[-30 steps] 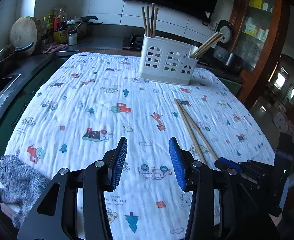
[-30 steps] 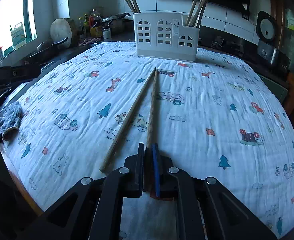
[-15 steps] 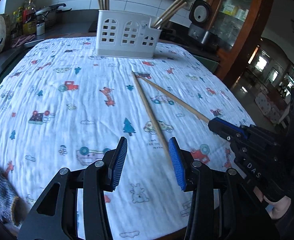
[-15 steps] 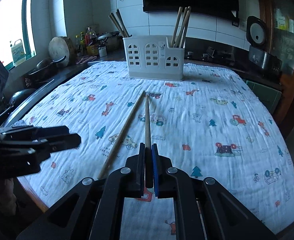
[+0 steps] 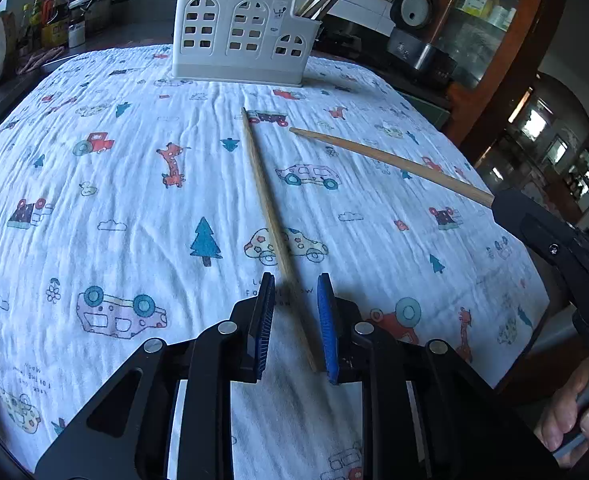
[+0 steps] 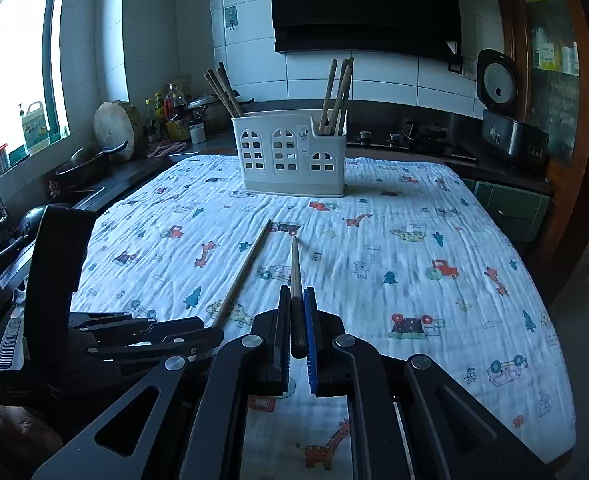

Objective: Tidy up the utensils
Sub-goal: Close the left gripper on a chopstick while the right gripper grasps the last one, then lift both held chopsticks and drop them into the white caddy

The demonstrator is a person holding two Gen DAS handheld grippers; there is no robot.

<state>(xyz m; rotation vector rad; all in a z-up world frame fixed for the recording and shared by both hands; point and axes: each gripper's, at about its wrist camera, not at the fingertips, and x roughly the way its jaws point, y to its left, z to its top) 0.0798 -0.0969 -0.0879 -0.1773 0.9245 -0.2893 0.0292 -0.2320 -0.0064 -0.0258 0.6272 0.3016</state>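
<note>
A wooden chopstick lies on the printed cloth, its near end between the open jaws of my left gripper. It also shows in the right wrist view. My right gripper is shut on a second chopstick and holds it lifted above the cloth, pointing at the holder. That chopstick and the right gripper show at the right of the left wrist view. A white utensil holder with several chopsticks stands at the far side of the table; it also shows in the left wrist view.
A white cloth with cartoon prints covers the table. A counter with a pan, bottles and a round board runs along the left. A rice cooker and stove stand at the back right. My left gripper's body is at lower left.
My left gripper moved forward and right until its jaws straddle the lying chopstick's near end. My right gripper lifted its chopstick higher off the cloth.
</note>
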